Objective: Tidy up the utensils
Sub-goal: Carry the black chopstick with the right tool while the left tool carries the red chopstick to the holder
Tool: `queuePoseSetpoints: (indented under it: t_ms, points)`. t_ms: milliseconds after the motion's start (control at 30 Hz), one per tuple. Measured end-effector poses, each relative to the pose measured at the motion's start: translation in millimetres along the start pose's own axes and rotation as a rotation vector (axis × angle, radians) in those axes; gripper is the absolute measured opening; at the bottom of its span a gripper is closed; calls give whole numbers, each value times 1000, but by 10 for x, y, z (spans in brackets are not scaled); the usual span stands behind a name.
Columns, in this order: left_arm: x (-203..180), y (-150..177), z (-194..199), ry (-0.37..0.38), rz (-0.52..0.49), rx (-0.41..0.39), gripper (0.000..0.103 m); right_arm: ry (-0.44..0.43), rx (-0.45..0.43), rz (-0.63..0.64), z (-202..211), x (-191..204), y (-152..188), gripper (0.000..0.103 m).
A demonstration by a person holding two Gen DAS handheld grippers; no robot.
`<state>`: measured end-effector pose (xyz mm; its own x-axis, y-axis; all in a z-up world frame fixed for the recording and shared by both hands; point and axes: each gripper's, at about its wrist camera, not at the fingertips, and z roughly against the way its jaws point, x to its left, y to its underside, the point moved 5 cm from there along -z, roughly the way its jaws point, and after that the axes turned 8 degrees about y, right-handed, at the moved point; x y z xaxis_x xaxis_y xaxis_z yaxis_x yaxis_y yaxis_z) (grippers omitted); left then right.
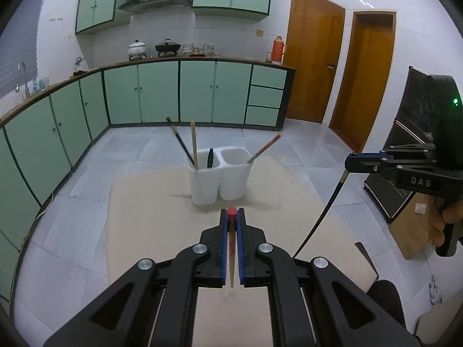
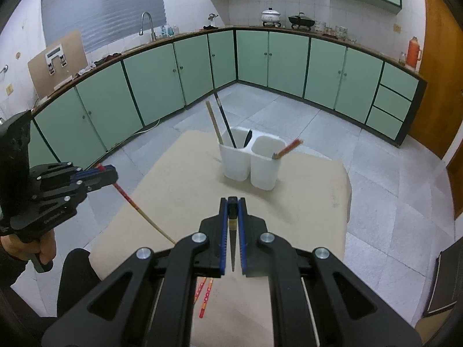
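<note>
Chopsticks: light, stiff, smooth, prone to pivot.
Left gripper [image 1: 231, 217]: closed on red-tipped chopstick [image 1: 231, 241], near top end.
Right gripper [image 2: 232, 205]: closed on black chopstick [image 2: 232, 248], near top end.
Both poised above mat [image 2: 312, 190], short of white holder [image 2: 264, 170].
Best gripped near thick end.

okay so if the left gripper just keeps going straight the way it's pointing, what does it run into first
Most likely the white utensil holder, which stands on the beige mat directly ahead of the left gripper. The gripper is shut on a red-tipped chopstick, and no other object shows between them. Depth is hard to judge, so it might pass over the rim.
</note>
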<state>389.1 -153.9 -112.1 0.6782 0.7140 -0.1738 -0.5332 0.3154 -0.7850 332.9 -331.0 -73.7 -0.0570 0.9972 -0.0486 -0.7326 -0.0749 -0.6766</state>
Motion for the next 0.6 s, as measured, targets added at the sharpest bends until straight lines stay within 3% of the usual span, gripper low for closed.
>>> queuePoseSetpoints:
  t_ms: [367,600]
  points:
    - [5,-1035,21,-30,-68,-118,6,25,-75,-30,290,-200,-1000,6]
    - [94,-1661,-136,-70,-81,-197,6,54,-137,-68,205,-350,-1570,6]
